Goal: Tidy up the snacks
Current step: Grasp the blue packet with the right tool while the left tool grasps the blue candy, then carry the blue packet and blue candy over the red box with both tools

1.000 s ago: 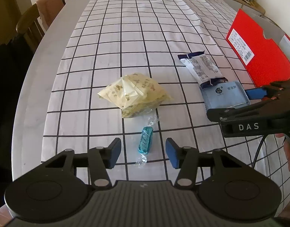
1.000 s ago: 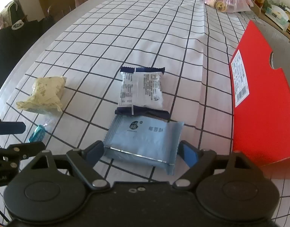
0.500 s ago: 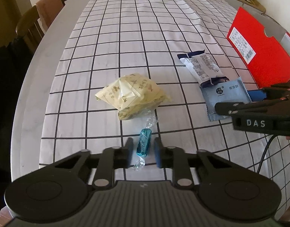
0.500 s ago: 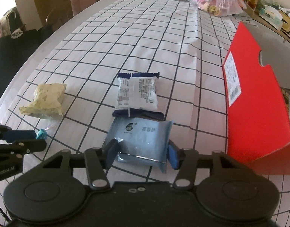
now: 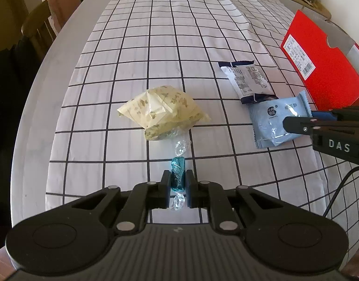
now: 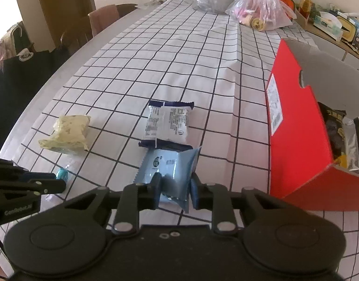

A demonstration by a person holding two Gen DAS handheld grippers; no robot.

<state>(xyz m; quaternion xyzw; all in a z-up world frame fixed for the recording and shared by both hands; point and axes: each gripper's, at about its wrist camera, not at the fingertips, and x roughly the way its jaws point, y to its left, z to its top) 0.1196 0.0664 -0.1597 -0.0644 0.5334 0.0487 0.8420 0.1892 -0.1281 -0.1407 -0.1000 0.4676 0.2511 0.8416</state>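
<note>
1. Left wrist view: the left hand-held gripper (image 5: pixel 177 182) is narrowed onto a teal candy (image 5: pixel 177 173), its two fingers pressed against the candy's sides; the clear twisted wrapper ends stick out in front and behind.
2. Just beyond the candy lies a yellow bag (image 5: pixel 161 112) on the bench (image 5: pixel 137 53), which carries a white cloth with a black grid.
3. Right wrist view: the right hand-held gripper (image 6: pixel 174 187) is clamped on a light blue packet (image 6: pixel 170 166), holding its near edge, with one corner tipped up.
4. A white packet (image 6: pixel 168 124) with dark blue ends touches the blue one's far edge.
5. To the right stands an open red box (image 6: pixel 298 126) with dark snack packs inside.
6. Far down the bench sit clear plastic bags (image 6: pixel 259 11); chairs (image 6: pixel 95 25) stand along the left side.
</note>
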